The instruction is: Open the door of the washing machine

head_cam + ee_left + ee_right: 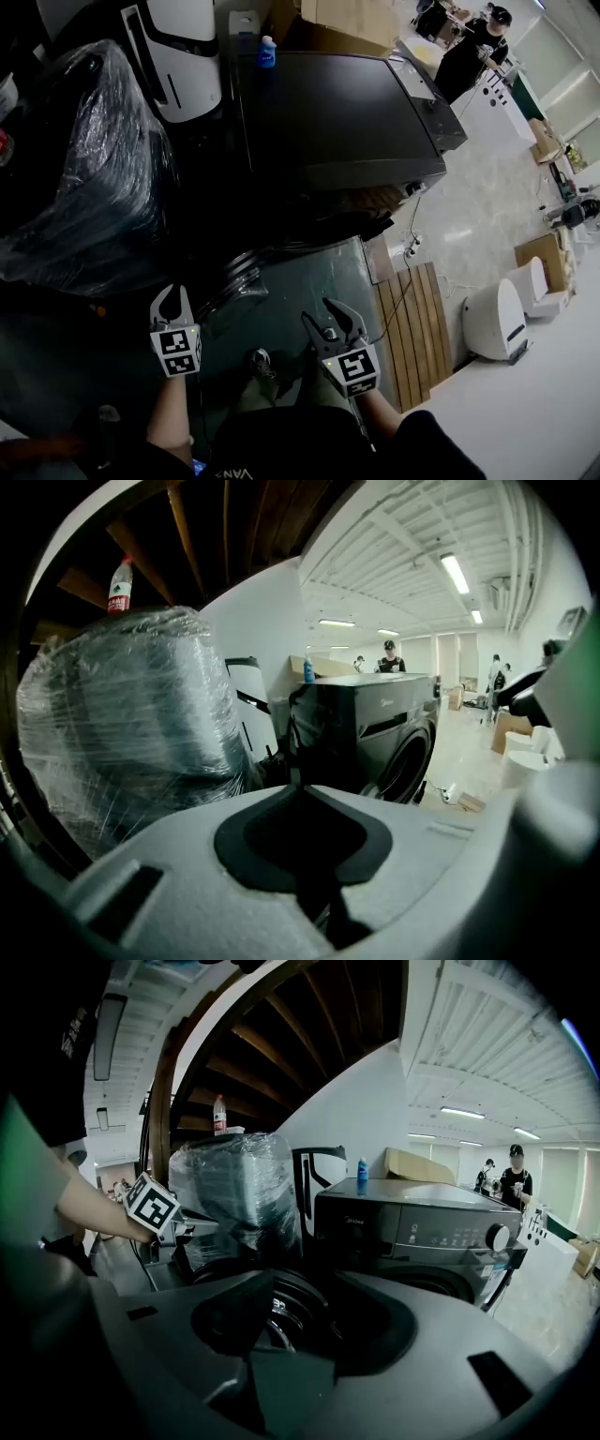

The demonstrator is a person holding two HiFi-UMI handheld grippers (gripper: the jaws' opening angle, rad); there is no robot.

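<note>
The dark washing machine (342,112) fills the middle of the head view, its flat top facing up and its front toward the person. Just to its left sits a bulky load wrapped in clear plastic film (84,159), and behind that stands a white appliance (183,56). The round door (410,757) is on the machine's front, below the control panel. Whether it is latched or ajar cannot be told. A slatted wooden pallet (417,328) lies on the floor at the machine's right.

Both grippers are held low in front of the machine and well apart from it. The left gripper (172,300) has its jaws pressed together with nothing between them. The right gripper (328,323) has its jaws spread wide and holds nothing. A small blue bottle (267,52) stands at the back left of the machine's top.
</note>
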